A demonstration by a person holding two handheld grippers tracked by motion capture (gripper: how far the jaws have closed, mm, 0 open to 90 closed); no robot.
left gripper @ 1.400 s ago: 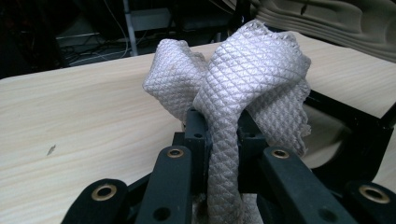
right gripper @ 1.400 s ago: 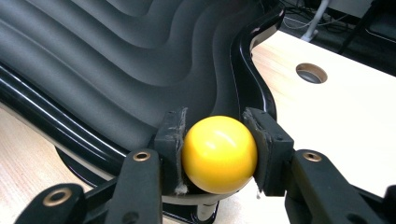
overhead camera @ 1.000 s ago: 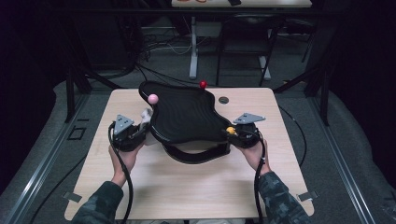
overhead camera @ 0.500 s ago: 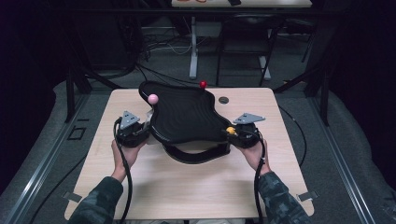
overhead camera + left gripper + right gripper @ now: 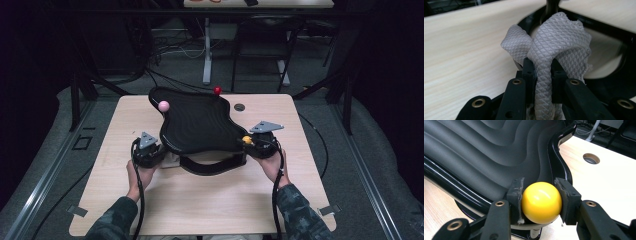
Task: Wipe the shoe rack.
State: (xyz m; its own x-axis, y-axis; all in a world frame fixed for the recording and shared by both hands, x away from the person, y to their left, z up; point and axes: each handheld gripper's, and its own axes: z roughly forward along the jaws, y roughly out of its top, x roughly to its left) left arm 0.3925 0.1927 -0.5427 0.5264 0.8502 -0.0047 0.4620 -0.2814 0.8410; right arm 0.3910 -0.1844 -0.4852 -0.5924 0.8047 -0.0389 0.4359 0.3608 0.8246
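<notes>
A black tray [image 5: 200, 125] with a rippled top stands on a dark base in the middle of the wooden table [image 5: 200, 200]. Ball knobs rise from its rim: a pink one [image 5: 163, 105], a red one [image 5: 217, 90] and a yellow one [image 5: 246, 140]. My right gripper [image 5: 541, 188] is shut on the yellow ball [image 5: 541, 202] at the tray's right corner. My left gripper [image 5: 542, 66] is shut on a bunched grey quilted cloth [image 5: 549, 50]. It holds the cloth [image 5: 172, 159] low against the table at the tray's left front edge.
A round cable hole [image 5: 239, 107] sits in the table behind the right gripper [image 5: 252, 141]. The tray's curved black base [image 5: 215, 167] sticks out toward the person. Desk legs and cables stand on the floor beyond the table's far edge.
The left gripper has come down toward the table with the cloth, close to the tray's front left edge. The right gripper and the yellow ball have stayed put.
</notes>
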